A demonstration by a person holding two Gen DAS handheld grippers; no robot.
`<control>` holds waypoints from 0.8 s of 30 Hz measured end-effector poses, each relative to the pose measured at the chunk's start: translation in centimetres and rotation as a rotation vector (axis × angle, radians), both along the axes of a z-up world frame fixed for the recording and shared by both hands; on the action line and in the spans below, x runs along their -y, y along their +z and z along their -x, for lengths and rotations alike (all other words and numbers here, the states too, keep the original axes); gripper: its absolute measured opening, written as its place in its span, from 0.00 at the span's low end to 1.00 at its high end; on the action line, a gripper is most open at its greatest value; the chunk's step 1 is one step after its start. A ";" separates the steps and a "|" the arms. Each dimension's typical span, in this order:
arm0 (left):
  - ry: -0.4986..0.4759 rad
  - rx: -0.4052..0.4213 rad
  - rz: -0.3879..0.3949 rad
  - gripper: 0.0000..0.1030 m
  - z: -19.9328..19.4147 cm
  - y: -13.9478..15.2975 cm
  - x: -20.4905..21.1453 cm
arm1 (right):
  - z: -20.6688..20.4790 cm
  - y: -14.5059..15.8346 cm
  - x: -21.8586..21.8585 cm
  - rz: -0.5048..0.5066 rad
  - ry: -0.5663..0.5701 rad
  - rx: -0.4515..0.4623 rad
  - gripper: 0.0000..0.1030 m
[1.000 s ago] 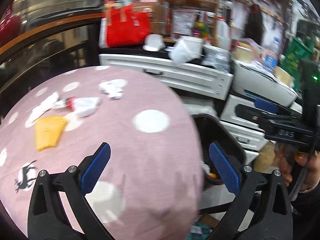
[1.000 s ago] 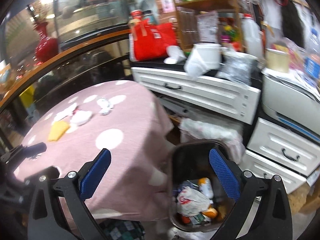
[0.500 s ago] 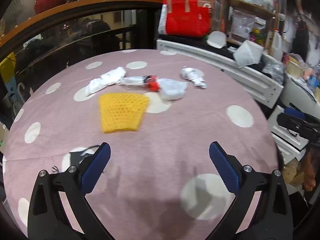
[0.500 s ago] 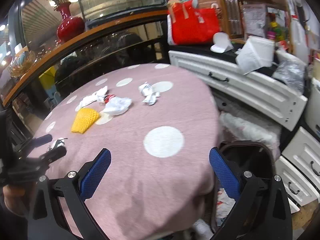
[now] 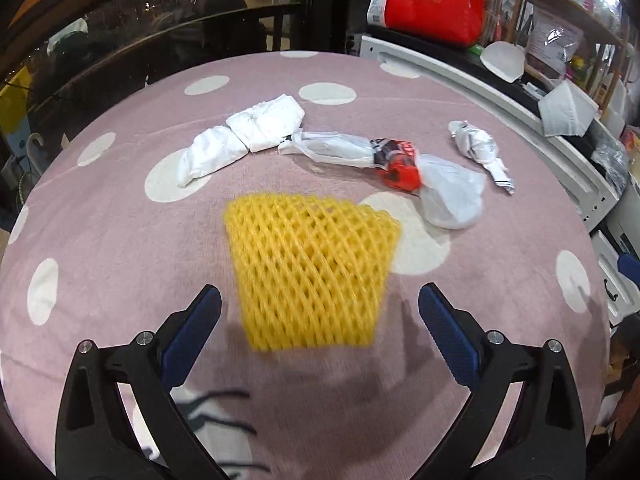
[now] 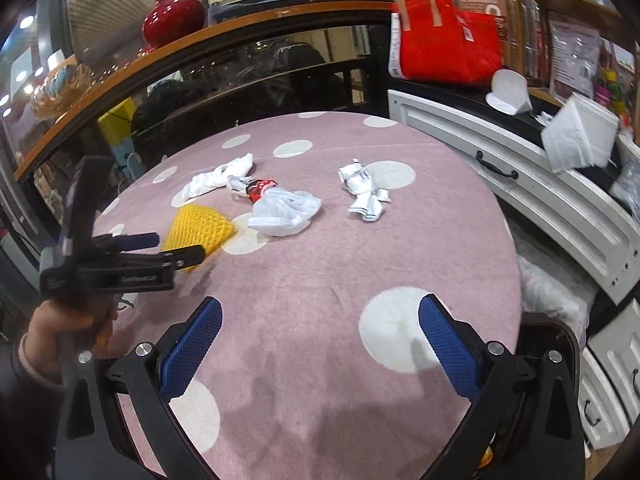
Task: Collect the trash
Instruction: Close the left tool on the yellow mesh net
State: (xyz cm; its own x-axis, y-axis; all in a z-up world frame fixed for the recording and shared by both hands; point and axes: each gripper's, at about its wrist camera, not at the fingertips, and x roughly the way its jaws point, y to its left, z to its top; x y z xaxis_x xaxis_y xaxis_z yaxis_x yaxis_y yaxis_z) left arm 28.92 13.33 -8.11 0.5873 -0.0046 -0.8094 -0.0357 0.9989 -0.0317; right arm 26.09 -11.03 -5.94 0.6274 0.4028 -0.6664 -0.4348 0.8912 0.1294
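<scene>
Beside the table (image 6: 320, 280), a seemingly trash-filled bin (image 6: 560, 332).

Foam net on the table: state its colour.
Yellow foam net, an open diamond mesh; clearest in the left wrist view.

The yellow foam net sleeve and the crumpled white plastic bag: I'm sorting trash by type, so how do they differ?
The yellow foam net sleeve lies flat, an open mesh; the crumpled white plastic bag is bunched, smooth film. The sleeve sits between the left tongs; the bag lies beyond, touching a red wrapper. Both rest loose on the pink dotted tablecloth.
</scene>
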 end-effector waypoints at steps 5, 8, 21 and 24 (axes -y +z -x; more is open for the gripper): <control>-0.009 -0.019 -0.008 0.77 -1.2 -0.4 -0.3 | -2.2 -0.1 -2.4 0.037 0.073 0.001 0.94; -0.003 0.004 0.027 0.54 -0.7 0.1 -0.9 | -4.2 -0.4 -4.3 0.062 0.119 -0.015 0.94; 0.060 0.204 0.079 0.24 2.0 3.0 -3.1 | -11.9 -2.7 -12.3 0.213 0.249 -0.041 0.74; 0.051 0.216 0.072 0.24 2.0 3.1 -3.0 | -12.5 -3.3 -12.8 0.234 0.253 -0.058 0.39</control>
